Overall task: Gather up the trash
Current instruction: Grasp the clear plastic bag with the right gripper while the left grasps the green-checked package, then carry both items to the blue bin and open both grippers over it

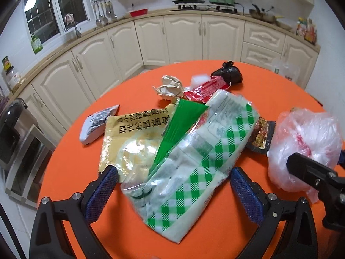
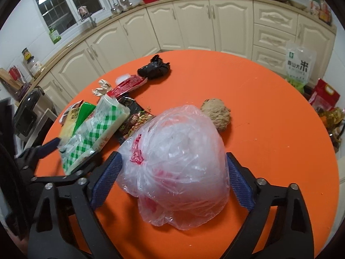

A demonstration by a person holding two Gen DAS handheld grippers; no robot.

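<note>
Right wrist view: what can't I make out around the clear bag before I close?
- Clear plastic bag: contents blurred by crinkled film; only red print shows.
- Brown ball: near side hidden behind the bag.
- Dark wrapper: partly covered by the bag and the green-checked packet.
- Right gripper: pad contact with the bag unclear.

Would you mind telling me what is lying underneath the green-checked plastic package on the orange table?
Under the green-checked package lie a green wrapper and a yellow sachet, both partly showing. A red wrapper pokes out behind. Anything fully beneath it is hidden.
</note>
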